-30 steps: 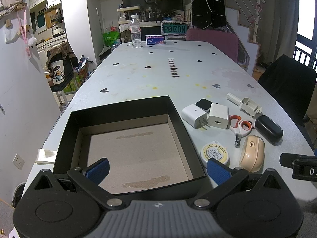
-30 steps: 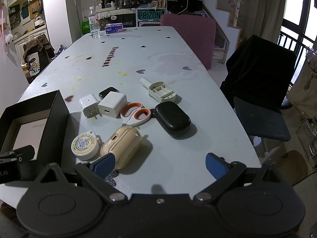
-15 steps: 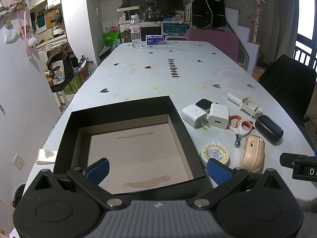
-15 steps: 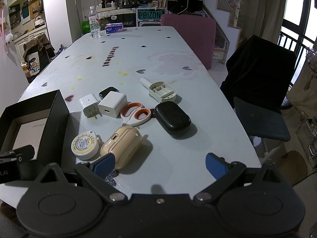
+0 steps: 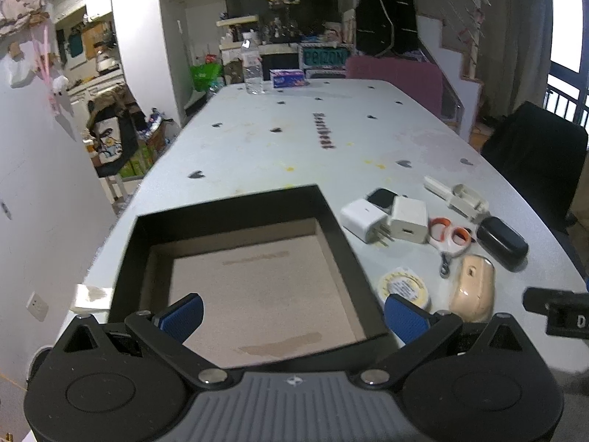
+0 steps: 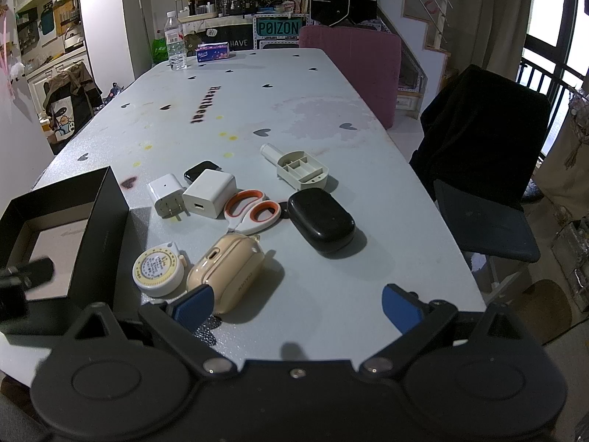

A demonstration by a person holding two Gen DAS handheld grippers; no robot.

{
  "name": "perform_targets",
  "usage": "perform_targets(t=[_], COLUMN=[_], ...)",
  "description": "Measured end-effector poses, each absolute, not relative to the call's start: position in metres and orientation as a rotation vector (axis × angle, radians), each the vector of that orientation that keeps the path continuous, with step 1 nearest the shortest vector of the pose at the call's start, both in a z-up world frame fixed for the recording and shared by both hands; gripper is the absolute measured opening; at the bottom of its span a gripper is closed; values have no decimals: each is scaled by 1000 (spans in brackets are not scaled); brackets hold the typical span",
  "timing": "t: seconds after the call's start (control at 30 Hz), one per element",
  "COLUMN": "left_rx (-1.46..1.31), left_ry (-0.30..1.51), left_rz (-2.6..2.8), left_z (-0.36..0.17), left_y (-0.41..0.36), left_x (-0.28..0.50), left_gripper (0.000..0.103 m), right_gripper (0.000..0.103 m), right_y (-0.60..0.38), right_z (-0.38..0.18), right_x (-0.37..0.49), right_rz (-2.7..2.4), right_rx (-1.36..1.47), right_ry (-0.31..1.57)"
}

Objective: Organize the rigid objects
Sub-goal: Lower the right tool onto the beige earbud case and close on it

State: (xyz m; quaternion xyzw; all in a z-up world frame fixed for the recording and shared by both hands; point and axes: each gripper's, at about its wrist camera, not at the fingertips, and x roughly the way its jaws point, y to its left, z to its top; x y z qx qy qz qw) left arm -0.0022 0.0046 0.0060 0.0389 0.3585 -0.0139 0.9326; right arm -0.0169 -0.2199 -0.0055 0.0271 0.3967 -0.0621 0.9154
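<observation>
Since nothing sits in it yet, the black box [image 5: 235,276] fills the lower centre of the left view w/ its bare cardboard floor showing, probably staged as the bin for the sort. The left gripper [image 5: 294,316] hovers over its near edge, jaws wide, holding nothing. The right gripper [image 6: 294,304] hangs at the bottom of its own frame, jaws also wide and empty, just short of the beige case [image 6: 226,270].

The small items cluster right of the box on the tabletop [image 6: 294,103]: tape measure [image 6: 158,269] touching the beige case, two white chargers [image 6: 191,193], scissors [image 6: 254,213], black case [image 6: 320,219], white plastic holder [image 6: 300,169].

The left view alone shows the full box interior. The right view shows only a box corner at left, but gives the item pile clearly, incl. a small dark gadget [image 6: 200,169] behind the chargers.
</observation>
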Motion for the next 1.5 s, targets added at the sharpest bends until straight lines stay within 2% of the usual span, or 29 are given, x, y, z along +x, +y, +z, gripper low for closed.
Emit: perform_targets(t=[0.33, 0.73, 1.17, 1.2, 1.23, 1.33, 1.37, 1.4, 1.5], left_rx=[-18, -128, -63, -77, -87, -107, -113, -117, -115], left_ry=[661, 600, 767, 770, 776, 803, 808, 814, 824], left_rz=[157, 375, 384, 366, 354, 315, 299, 287, 251], left_z=[26, 15, -11, -13, -14, -19, -21, -22, -24], left_y=[68, 133, 153, 155, 156, 158, 158, 157, 154], left_x=[7, 11, 29, 28, 28, 29, 29, 29, 28], left_gripper=[103, 103, 103, 100, 97, 79, 69, 59, 42], right_gripper=[99, 99, 98, 96, 89, 72, 66, 65, 62], right_y=[-219, -220, -219, -219, -219, -219, -218, -218, -218], right_z=[-6, -5, -29, -31, -32, -40, -42, -44, -44], right_x=[-15, -2, 47, 51, 57, 67, 67, 67, 63], right_rz=[-128, -195, -158, -156, -146, -117, -113, -103, -99], right_rx=[55, 153, 273, 282, 295, 338, 350, 365, 378], right_ry=[816, 767, 831, 844, 870, 942, 955, 960, 951])
